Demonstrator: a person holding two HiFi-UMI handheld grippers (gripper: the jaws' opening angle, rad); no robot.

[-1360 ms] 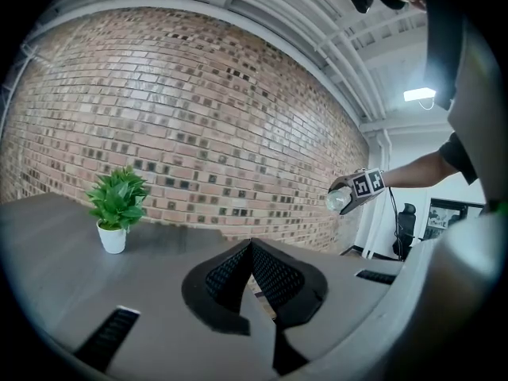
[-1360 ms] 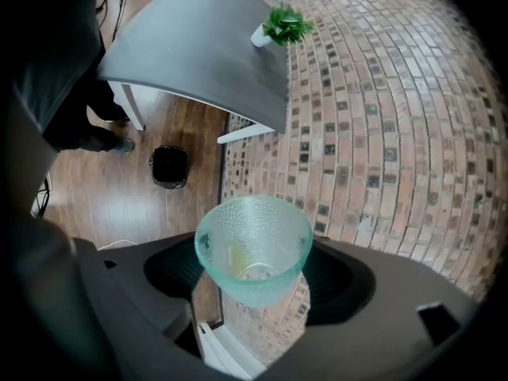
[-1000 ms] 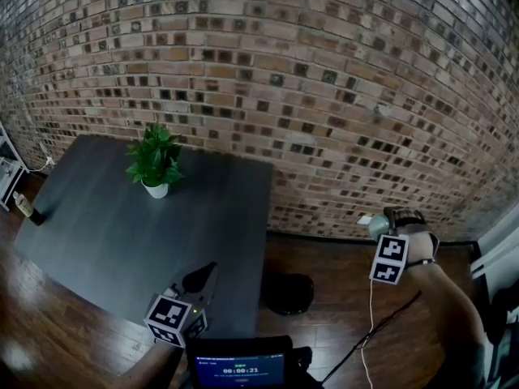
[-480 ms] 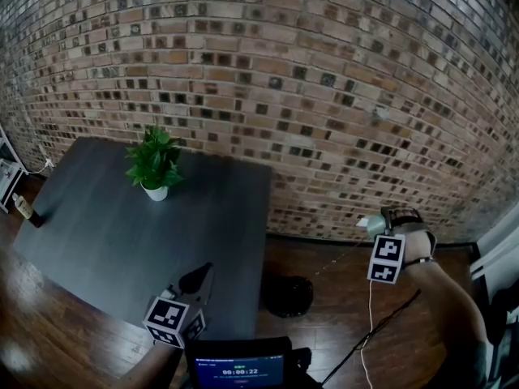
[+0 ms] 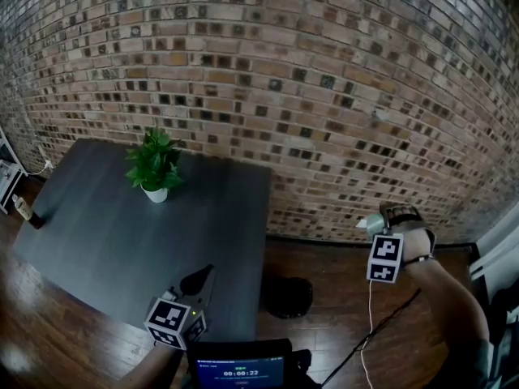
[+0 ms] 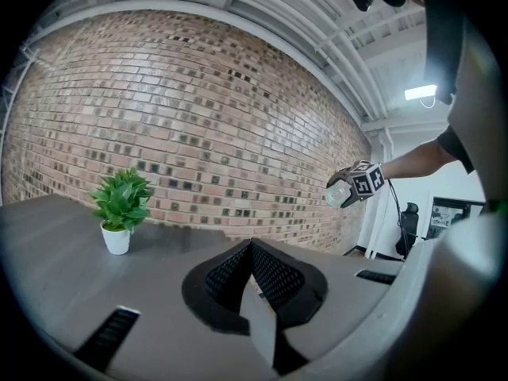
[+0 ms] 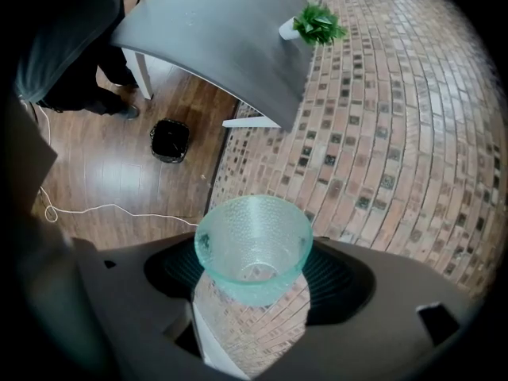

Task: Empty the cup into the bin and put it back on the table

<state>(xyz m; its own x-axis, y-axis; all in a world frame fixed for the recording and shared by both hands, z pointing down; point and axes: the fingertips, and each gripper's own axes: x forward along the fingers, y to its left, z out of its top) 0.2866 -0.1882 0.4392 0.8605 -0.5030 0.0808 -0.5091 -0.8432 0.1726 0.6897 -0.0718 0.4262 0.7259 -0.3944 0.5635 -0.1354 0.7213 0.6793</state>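
A pale green translucent cup (image 7: 253, 247) sits between the jaws of my right gripper (image 7: 254, 276), which is shut on its lower part. Nothing shows inside the cup. In the head view that gripper (image 5: 379, 227) holds the cup (image 5: 371, 224) in the air to the right of the table, out over the wooden floor. The black bin (image 5: 289, 295) stands on the floor by the table's near right corner, to the left of and below the cup. My left gripper (image 5: 197, 280) hovers over the dark table (image 5: 105, 233) near its front edge, jaws shut and empty (image 6: 251, 251).
A small potted plant (image 5: 154, 167) stands at the back of the table. A brick wall (image 5: 324, 96) runs behind everything. A white cable (image 5: 369, 314) lies on the floor under my right arm. A small bottle (image 5: 24, 207) stands by the table's left edge.
My right gripper has rolled slightly with the cup in it and stayed in place. The left gripper, bin and plant have not moved.
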